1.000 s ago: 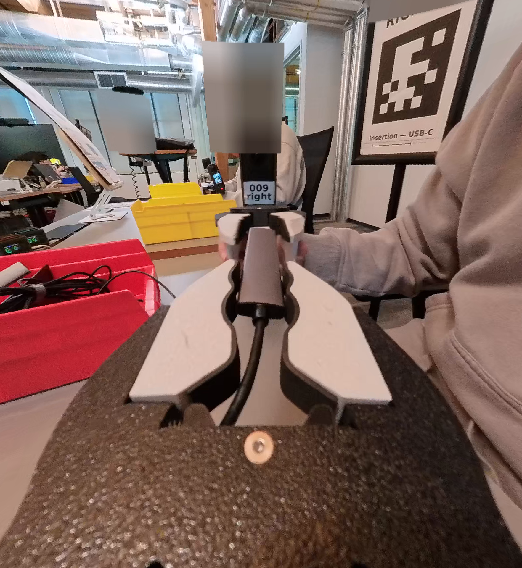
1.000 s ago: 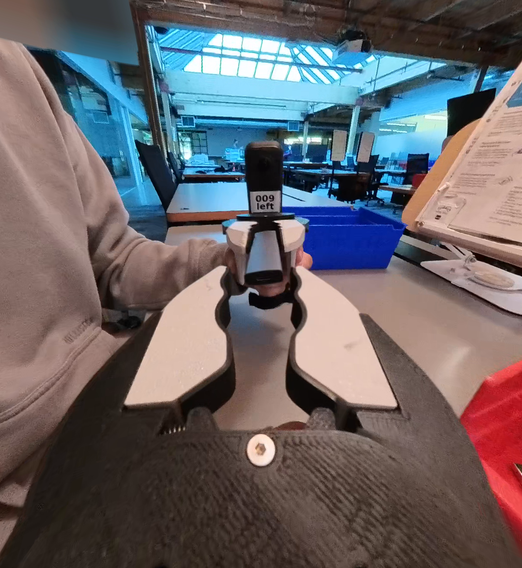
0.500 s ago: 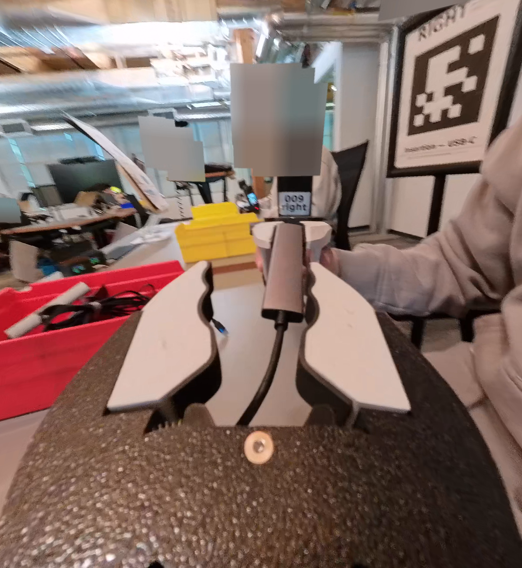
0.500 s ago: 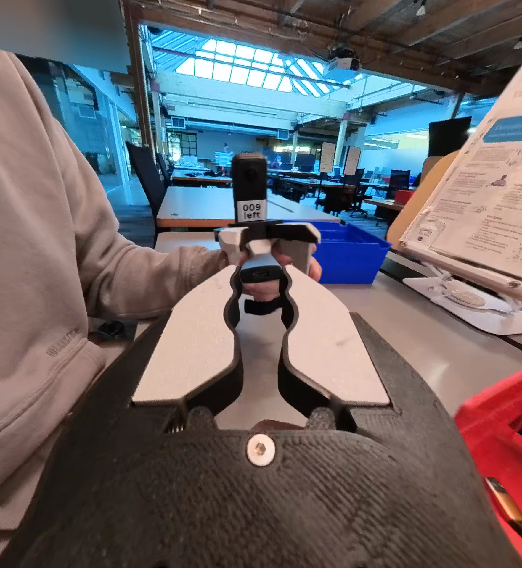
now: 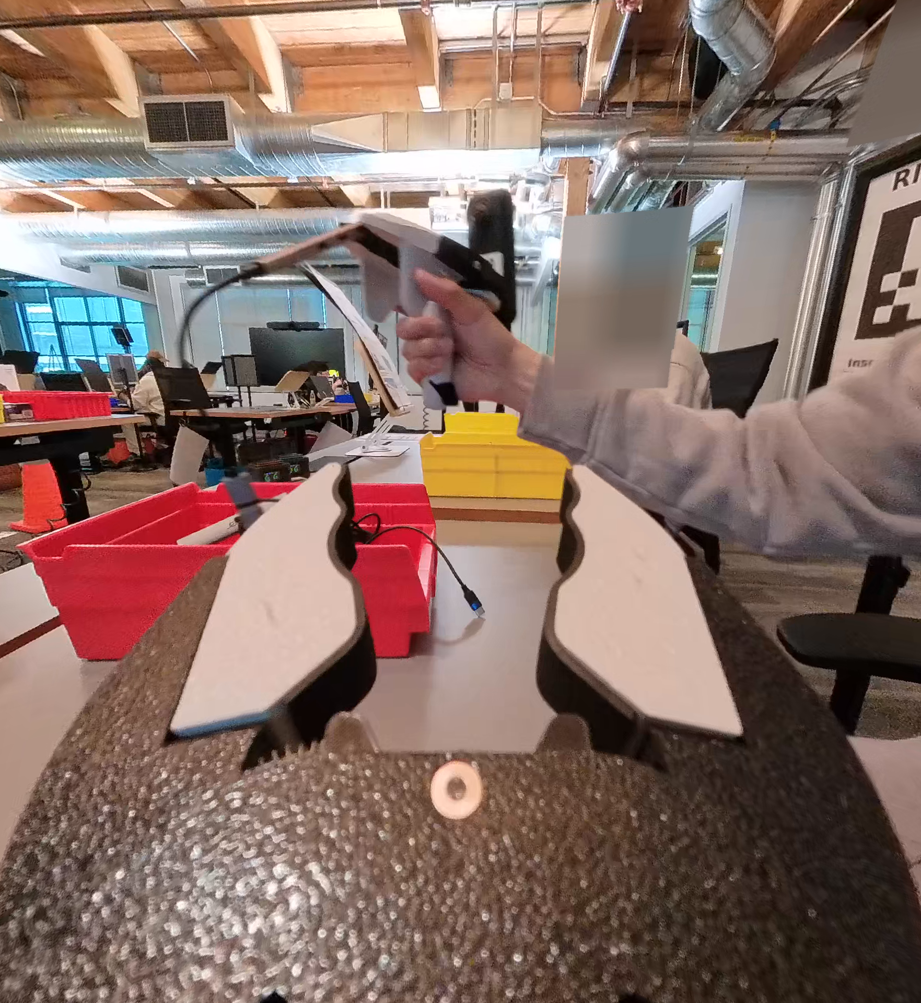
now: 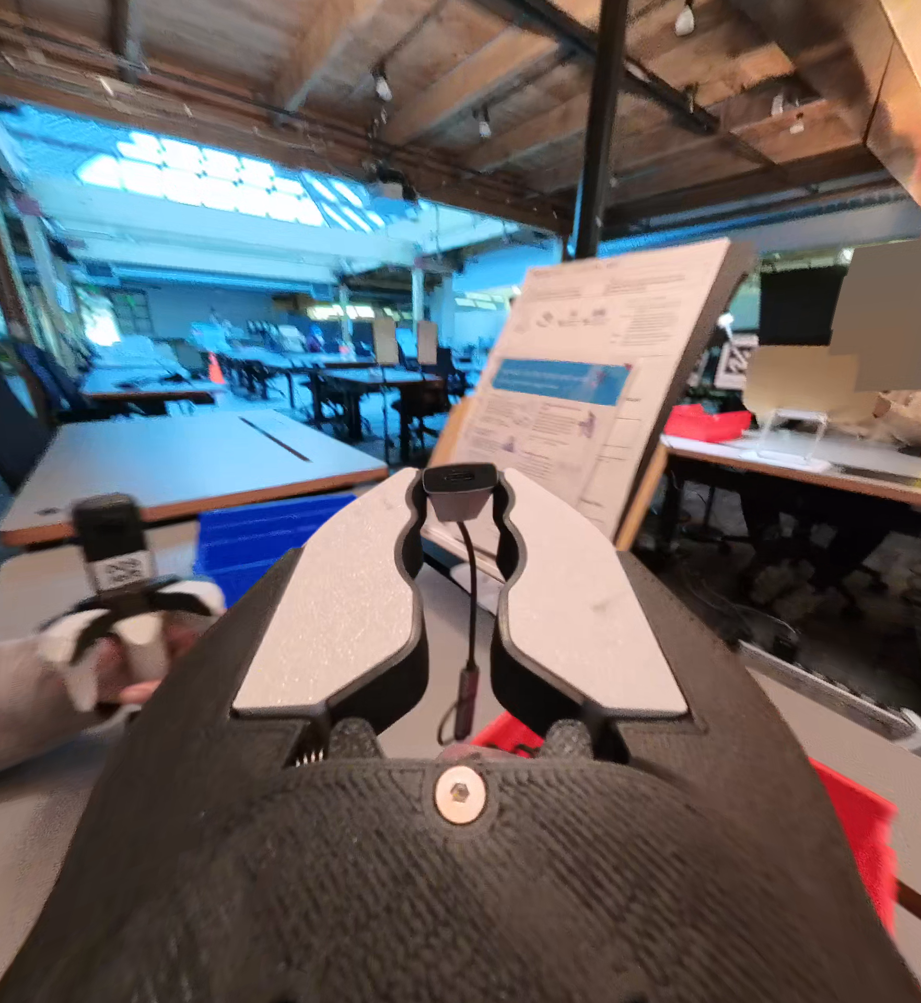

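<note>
Right wrist view: slim grey metal adapter [image 6: 458, 491] between white hand-held gripper [image 6: 459, 507] fingers.

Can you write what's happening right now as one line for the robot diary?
left gripper: jaws open, empty | right gripper: jaws shut on grey adapter, cable hanging | below: red bin on table

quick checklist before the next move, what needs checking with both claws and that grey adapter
1. Right claw grip on grey adapter: ok, held at the tips.
2. Left claw open, nothing in it: ok.
3. Adapter's black cable hanging free between the fingers: ok.
4. Loose cable plug on the table, past the red bin: ok.
5. Adapter's port undamaged: cannot tell.
</note>
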Motion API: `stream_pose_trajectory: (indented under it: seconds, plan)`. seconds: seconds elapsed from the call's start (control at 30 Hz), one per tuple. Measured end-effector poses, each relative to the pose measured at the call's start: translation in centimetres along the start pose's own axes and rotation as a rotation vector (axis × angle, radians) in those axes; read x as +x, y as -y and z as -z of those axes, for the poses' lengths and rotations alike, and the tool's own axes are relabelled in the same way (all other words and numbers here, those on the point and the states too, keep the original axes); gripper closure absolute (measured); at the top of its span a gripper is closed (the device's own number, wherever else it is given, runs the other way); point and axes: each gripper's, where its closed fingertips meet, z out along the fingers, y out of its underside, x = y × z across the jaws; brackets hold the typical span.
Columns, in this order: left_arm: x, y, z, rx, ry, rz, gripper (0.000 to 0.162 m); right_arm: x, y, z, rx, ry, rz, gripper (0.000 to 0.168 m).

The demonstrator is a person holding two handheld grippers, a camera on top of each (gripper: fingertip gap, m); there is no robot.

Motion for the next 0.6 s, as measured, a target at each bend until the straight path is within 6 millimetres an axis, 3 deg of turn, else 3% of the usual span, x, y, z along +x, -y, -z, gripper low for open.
stream_pose_trajectory:
  seconds: [0.07, 0.2, 0.3, 0.4, 0.47, 0.6]
  plan:
    - [-0.2, -0.2, 0.1, -0.019, 0.005, -0.015, 0.09, 3.0, -0.8, -1.1, -0.022, -0.045, -0.027, 0.144]
    - [-0.7, -0.2, 0.6, -0.014, 0.016, -0.001, 0.091, 7.7, -1.7, -1.4, 0.018, -0.099, -0.142, 0.144]
    - [-1.1, -0.2, 0.9, -0.003, 0.024, 0.015, 0.091, 7.6, 1.4, -0.4, 0.191, -0.032, -0.228, 0.145]
    - [-1.4, -0.4, 1.0, 0.008, 0.028, 0.038, 0.092, 8.4, 1.5, 0.0, 0.15, -0.06, -0.188, 0.145]
    - [-1.5, -0.8, 1.0, 0.003, 0.024, 0.055, 0.092, 9.0, -0.3, -0.3, 0.041, -0.073, -0.207, 0.145]
    - [-1.3, -1.6, 0.7, -0.021, 0.01, 0.064, 0.092, 10.0, -9.2, -2.1, -0.31, -0.09, -0.232, 0.144]
